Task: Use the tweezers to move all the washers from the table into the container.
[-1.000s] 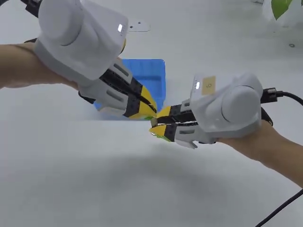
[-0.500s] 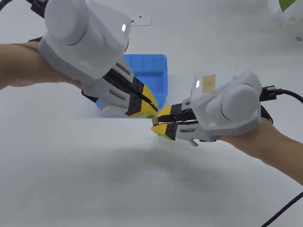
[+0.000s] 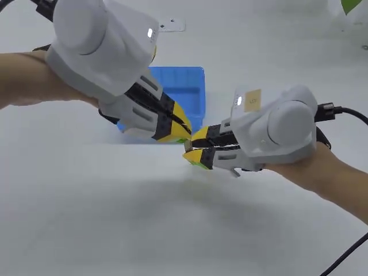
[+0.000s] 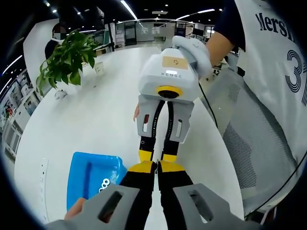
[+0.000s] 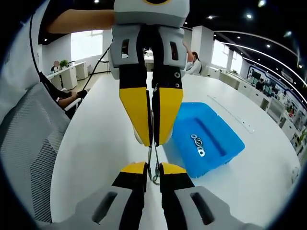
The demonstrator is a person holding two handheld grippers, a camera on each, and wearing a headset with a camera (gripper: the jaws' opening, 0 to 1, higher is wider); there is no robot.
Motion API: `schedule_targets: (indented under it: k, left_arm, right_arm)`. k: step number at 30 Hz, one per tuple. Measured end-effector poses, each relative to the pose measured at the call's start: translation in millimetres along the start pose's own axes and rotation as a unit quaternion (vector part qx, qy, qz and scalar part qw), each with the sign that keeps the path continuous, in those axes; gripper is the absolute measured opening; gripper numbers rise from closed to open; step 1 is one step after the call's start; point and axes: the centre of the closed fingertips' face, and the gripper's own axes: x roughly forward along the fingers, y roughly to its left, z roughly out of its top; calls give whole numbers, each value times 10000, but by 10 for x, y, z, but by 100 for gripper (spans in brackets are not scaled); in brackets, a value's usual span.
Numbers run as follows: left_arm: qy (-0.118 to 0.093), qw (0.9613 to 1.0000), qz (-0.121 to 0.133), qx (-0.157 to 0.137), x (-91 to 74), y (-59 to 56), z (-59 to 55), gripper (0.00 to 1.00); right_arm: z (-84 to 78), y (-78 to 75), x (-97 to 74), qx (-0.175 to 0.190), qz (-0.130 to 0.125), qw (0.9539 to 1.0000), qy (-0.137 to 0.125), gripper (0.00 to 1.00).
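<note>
Spreading white table point(image 3: 103, 224) beneath ceiling lights point(image 4: 129, 8).

The light is bright and even and falls from above: long ceiling strips point(image 4: 128, 8) and small spot lamps point(image 5: 249, 16) show in the gripper views. On the white table point(image 3: 69, 230) it makes only a pale, soft-edged shadow point(image 3: 190, 195) near the middle. The head view is slightly blurred everywhere. The gripper views are sharper in their centre, but lines bend strongly toward the edges, and a window point(image 5: 88, 45) is washed out to white.
</note>
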Motion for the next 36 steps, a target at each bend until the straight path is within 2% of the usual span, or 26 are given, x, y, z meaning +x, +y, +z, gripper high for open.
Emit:
schedule_targets:
  k: [8,12,14,17,27,36]
  left_arm:
    - [-28,10000,-25,-67,7,16,-6,6]
    - [-52,10000,-10,-51,20,36,10,6]
    - [-44,10000,-36,-57,21,33,6,6]
    - [-46,9999,-55,-78,19,28,-1,6]
    - [-35,9999,-38,-88,33,47,-12,6]
    - [39,9999,-50,-85,-45,-7,-30,6]
  right_arm:
    - [-9,6,0,42,8,10000,0,12]
    - [-67,73,41,-98,95,9998,118,19]
    - [-59,51,39,-148,18,9999,83,19]
    - [-47,4,32,52,-49,10000,-23,15]
    - [-43,-12,27,231,-76,9996,-111,10]
    - [-3,39,-13,101,-70,9999,-38,10]
